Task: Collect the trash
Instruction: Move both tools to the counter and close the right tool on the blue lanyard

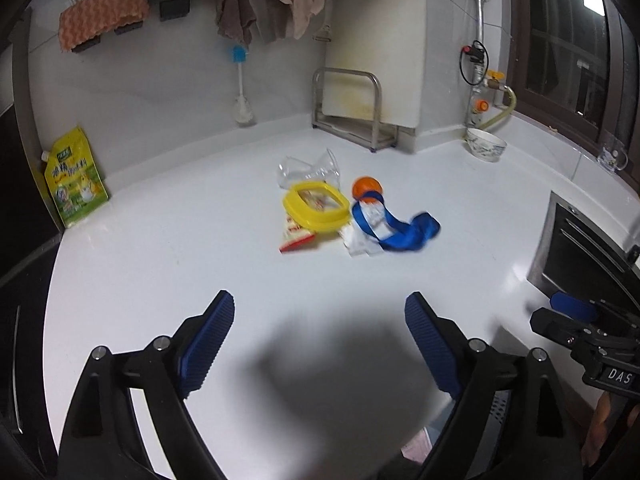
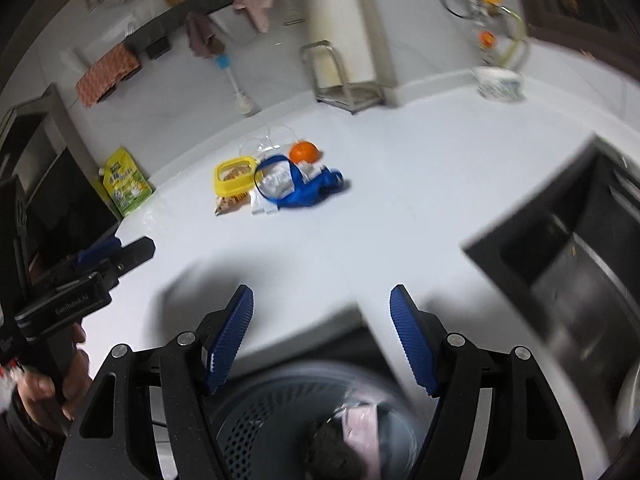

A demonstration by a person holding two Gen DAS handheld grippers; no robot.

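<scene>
Nearest, the left gripper [image 1: 320,344] hangs over bare white tabletop [image 1: 160,264], its fingers [image 1: 208,340] spread with nothing between them. The right gripper [image 2: 322,338], fingers likewise spread and empty, hovers above a perforated waste bin [image 2: 280,420] at the tabletop's edge, likely the drop point. The trash sits well ahead in one cluster: yellow lid [image 1: 316,208], snack wrapper [image 1: 296,238], clear plastic [image 1: 308,170], orange ball [image 1: 366,187], blue strap [image 1: 408,232].

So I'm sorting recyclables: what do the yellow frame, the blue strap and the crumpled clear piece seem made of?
Yellow frame: probably rigid plastic, with an even glossy colour and a moulded rim.
Blue strap: likely woven fabric ribbon, since it folds limply.
Crumpled clear piece: thin transparent plastic, creased and see-through.
</scene>
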